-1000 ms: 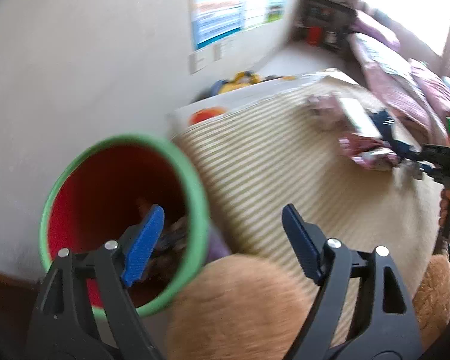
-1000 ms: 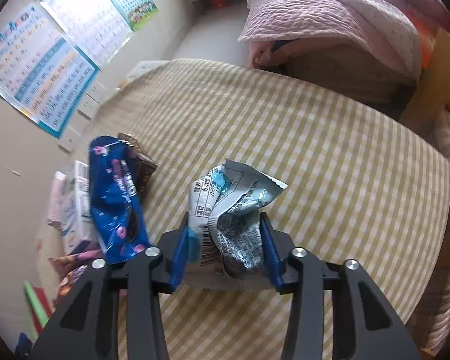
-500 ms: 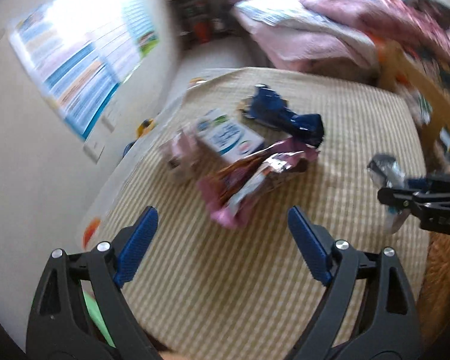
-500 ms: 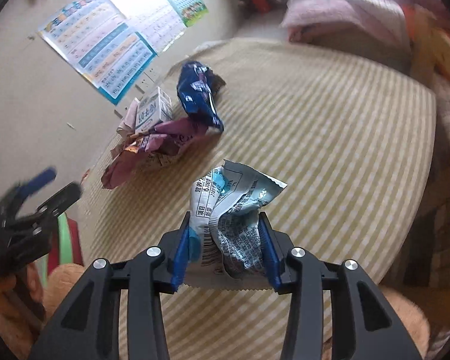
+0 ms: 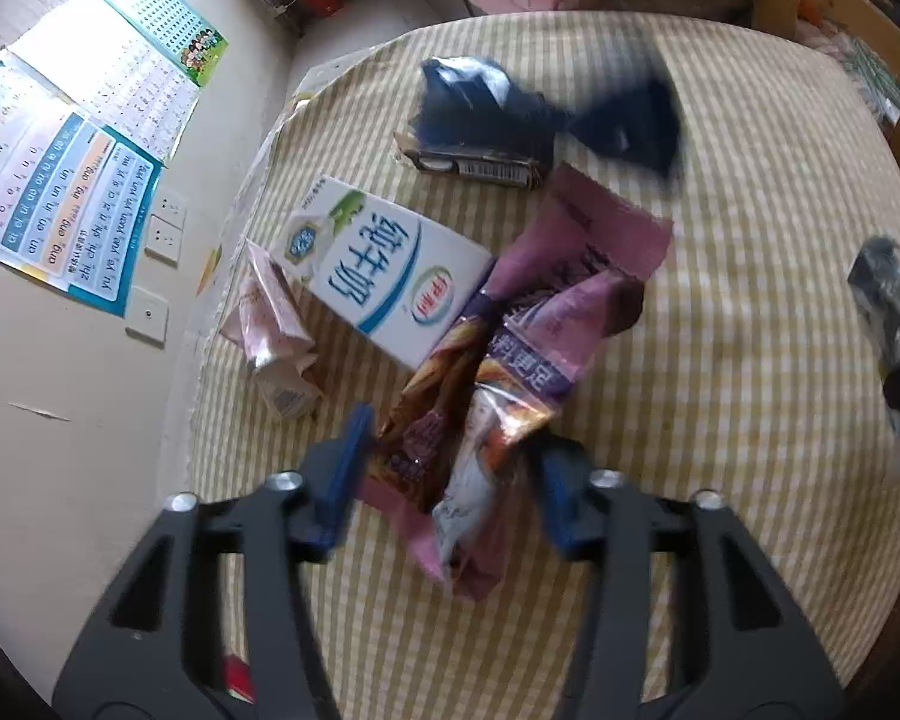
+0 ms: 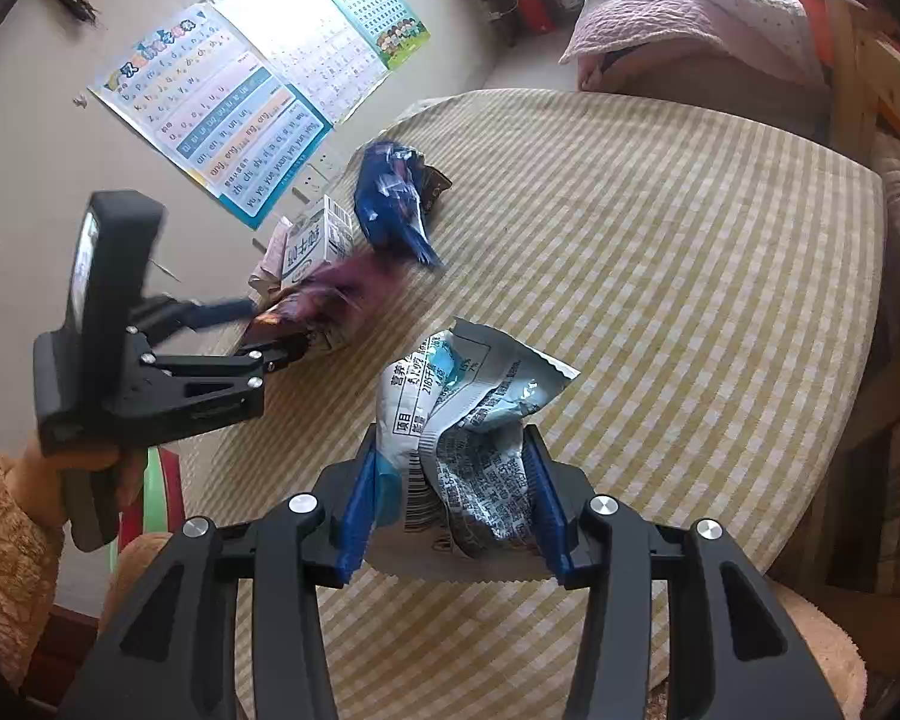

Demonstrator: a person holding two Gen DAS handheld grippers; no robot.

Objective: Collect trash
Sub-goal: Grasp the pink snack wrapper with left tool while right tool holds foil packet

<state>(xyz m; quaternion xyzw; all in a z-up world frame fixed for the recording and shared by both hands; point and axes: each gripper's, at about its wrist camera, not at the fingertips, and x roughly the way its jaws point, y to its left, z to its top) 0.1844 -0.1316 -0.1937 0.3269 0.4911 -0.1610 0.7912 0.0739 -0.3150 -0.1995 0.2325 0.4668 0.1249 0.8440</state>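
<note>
A purple snack wrapper (image 5: 546, 324) lies on the checked tablecloth (image 5: 720, 420) against a white milk carton (image 5: 384, 276). My left gripper (image 5: 450, 480) is closing on the wrapper's near end, and both blue pads touch it. From the right wrist view, the left gripper (image 6: 252, 330) sits at the left on that purple wrapper (image 6: 330, 294). My right gripper (image 6: 456, 498) holds a crumpled white-and-blue wrapper (image 6: 468, 420) above the table. Its jaws are easing open, but the pads still press the wrapper.
A dark blue wrapper (image 5: 510, 108), a brown box (image 5: 480, 168) and a small pink carton (image 5: 270, 324) lie around the milk carton. A green-rimmed red bin (image 6: 156, 480) stands by the wall below the table edge. Posters (image 6: 240, 108) hang on the wall, and a bed (image 6: 690, 12) lies behind.
My left gripper swung from the red bin over to the trash pile, dropped, and narrowed around the purple wrapper. The right gripper carried its wrapper back toward the near table edge.
</note>
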